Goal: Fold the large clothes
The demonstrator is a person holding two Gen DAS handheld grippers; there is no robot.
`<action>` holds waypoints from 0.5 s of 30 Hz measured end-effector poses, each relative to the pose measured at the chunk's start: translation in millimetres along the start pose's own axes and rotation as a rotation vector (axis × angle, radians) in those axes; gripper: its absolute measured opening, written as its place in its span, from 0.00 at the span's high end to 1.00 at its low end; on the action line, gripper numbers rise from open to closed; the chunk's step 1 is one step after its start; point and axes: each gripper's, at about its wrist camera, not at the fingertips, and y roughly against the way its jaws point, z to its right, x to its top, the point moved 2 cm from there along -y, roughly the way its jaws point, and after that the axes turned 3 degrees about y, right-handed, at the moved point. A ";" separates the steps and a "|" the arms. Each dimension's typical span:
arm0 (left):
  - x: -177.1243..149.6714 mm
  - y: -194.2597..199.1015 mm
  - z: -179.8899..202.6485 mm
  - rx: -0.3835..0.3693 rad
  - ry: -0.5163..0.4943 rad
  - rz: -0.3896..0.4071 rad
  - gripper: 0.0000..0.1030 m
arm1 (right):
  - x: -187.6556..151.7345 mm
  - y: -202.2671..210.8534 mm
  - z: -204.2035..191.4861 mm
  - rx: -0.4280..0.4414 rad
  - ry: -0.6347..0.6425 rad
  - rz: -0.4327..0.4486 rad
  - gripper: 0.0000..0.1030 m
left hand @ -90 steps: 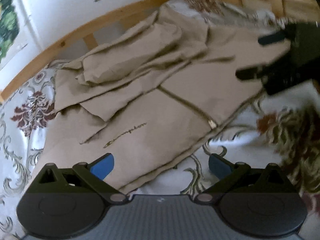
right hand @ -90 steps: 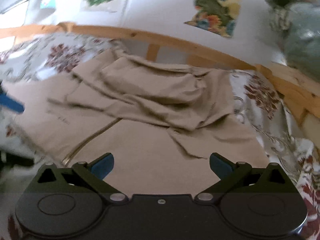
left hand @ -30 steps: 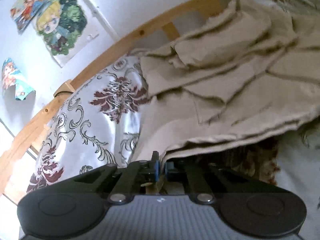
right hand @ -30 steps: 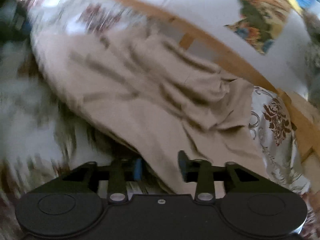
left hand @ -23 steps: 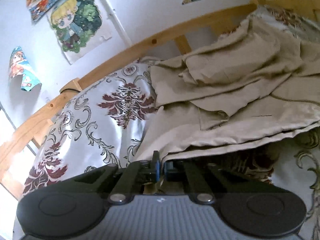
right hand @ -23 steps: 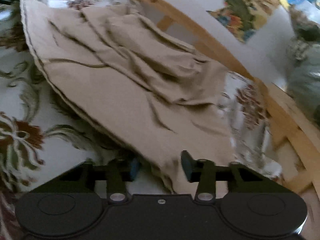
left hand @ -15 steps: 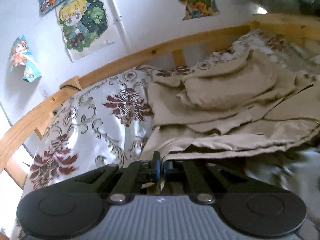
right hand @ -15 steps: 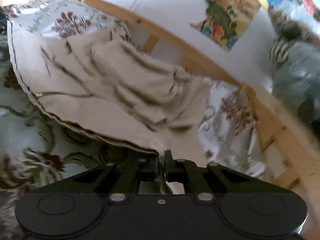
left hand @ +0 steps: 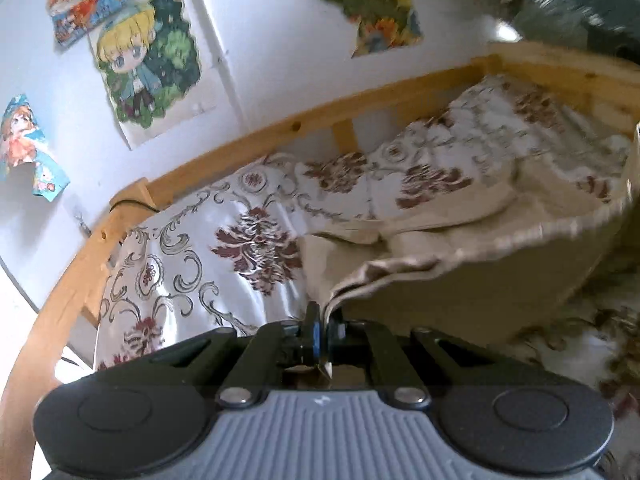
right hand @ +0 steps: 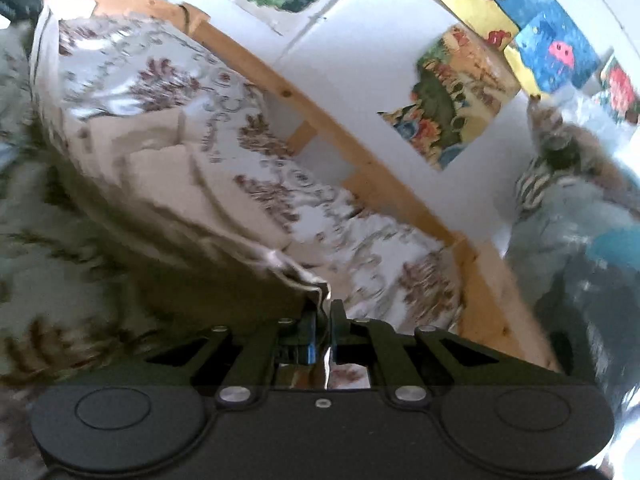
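A large beige garment (left hand: 472, 280) hangs lifted by its hem over a bed. My left gripper (left hand: 325, 320) is shut on the hem's left corner; the hem edge runs up and right from it. In the right wrist view the same garment (right hand: 168, 184) stretches away to the left, and my right gripper (right hand: 322, 312) is shut on its other hem corner. The garment's far part still rests on the bed. Its underside faces me in shadow.
The bedspread (left hand: 192, 256) is white with dark red floral patterns. A wooden bed rail (left hand: 248, 144) runs along a white wall with cartoon posters (left hand: 144, 64). A heap of grey-blue bedding (right hand: 580, 232) lies at the right end.
Both grippers closed on the garment's hem and have raised it off the bed. The cloth now hangs between them, and more bedspread shows behind.
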 end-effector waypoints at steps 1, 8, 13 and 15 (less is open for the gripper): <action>9.6 -17.8 -0.6 0.016 -0.005 -0.026 0.97 | 4.3 -15.1 1.7 -0.021 0.006 -0.004 0.91; 38.7 -147.9 -1.2 0.042 -0.022 -0.239 0.97 | 10.0 -138.8 -6.0 -0.045 -0.004 -0.024 0.81; 27.6 -206.6 2.8 0.026 0.042 -0.347 0.97 | 1.1 -175.6 12.3 0.007 -0.192 0.009 0.42; 26.2 -214.5 1.4 0.013 0.082 -0.353 0.97 | -6.3 -164.4 32.3 0.048 -0.370 0.064 0.29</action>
